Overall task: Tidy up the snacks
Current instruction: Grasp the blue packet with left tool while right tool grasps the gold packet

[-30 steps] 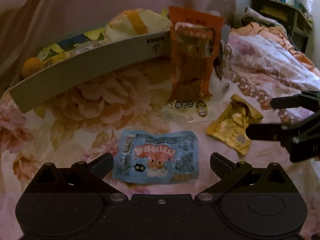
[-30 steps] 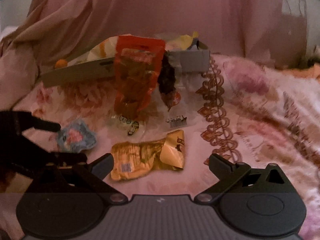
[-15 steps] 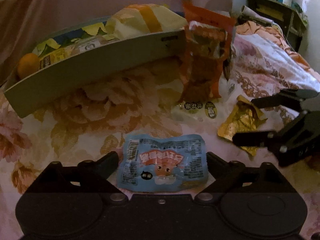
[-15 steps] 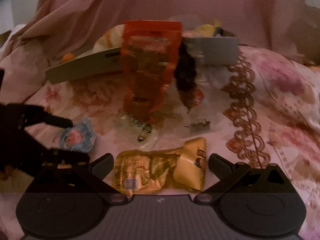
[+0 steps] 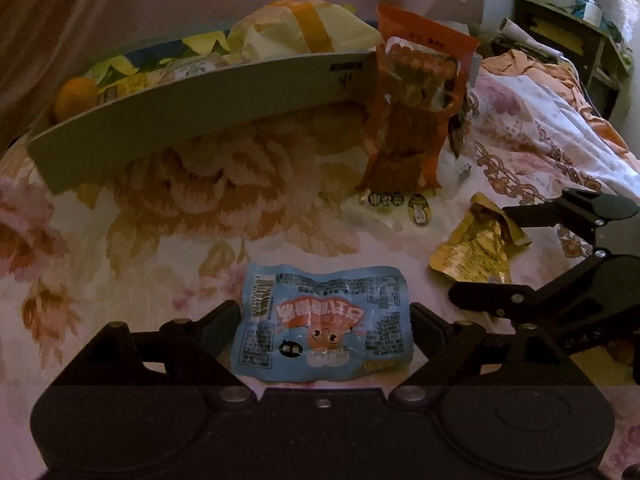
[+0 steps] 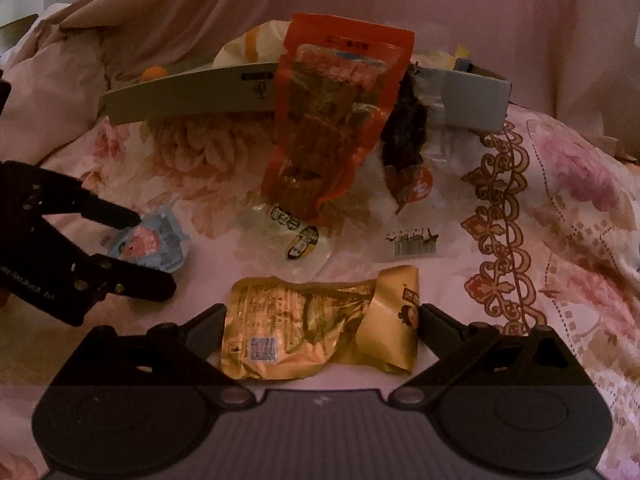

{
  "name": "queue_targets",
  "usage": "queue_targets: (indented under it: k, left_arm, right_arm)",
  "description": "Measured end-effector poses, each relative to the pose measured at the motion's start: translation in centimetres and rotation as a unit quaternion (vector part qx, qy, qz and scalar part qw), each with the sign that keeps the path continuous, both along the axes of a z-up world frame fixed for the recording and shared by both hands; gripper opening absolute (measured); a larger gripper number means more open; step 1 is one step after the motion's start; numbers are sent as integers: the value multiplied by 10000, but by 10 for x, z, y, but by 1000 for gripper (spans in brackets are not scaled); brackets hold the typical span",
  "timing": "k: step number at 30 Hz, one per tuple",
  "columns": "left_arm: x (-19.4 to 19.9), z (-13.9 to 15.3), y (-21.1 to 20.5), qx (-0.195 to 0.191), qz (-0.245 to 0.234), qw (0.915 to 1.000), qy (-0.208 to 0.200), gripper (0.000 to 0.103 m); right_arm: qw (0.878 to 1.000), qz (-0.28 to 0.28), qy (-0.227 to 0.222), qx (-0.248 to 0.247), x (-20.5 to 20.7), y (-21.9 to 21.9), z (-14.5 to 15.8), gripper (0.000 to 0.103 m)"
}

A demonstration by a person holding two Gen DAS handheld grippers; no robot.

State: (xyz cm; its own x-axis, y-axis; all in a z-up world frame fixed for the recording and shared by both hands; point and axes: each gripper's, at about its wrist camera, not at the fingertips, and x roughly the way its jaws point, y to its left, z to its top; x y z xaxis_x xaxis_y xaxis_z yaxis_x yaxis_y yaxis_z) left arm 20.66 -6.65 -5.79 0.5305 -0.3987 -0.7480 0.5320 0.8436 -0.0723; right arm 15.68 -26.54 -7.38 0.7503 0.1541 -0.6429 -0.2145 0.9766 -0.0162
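Observation:
A blue snack packet (image 5: 324,324) lies flat on the flowered bedsheet, between the open fingers of my left gripper (image 5: 324,320). It also shows in the right wrist view (image 6: 154,242). A gold snack packet (image 6: 320,336) lies between the open fingers of my right gripper (image 6: 320,320); it shows in the left wrist view (image 5: 476,252) too. An orange pouch (image 5: 416,100) leans against the grey cardboard box (image 5: 192,116) of snacks. A clear packet (image 6: 296,236) lies in front of the pouch.
A dark snack bag (image 6: 404,152) leans on the box's right end (image 6: 472,100). An orange fruit (image 5: 74,94) and yellow bags (image 5: 304,36) sit in the box. A pink curtain hangs behind. A shelf (image 5: 568,40) stands far right.
Both grippers have moved forward and down, so the blue packet now sits between the left fingers and the gold packet between the right fingers. Both stay open.

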Motion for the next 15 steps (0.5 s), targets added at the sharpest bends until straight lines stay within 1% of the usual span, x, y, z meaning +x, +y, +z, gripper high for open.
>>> queue_targets:
  k: [5,10,15]
  left_arm:
    - [-19,2,8,57,103,9999,50,90]
    - [-37,7,13,118,552,9984,49,89]
    - [-51,10,16,48,811,9967,67,89]
  right_arm:
    - [9997,210,108,35,-14,11,3,100]
    - [9978,611,218,-101,-30,34,3,100]
    - [9976,610,286,-130,-42,45,4,100]
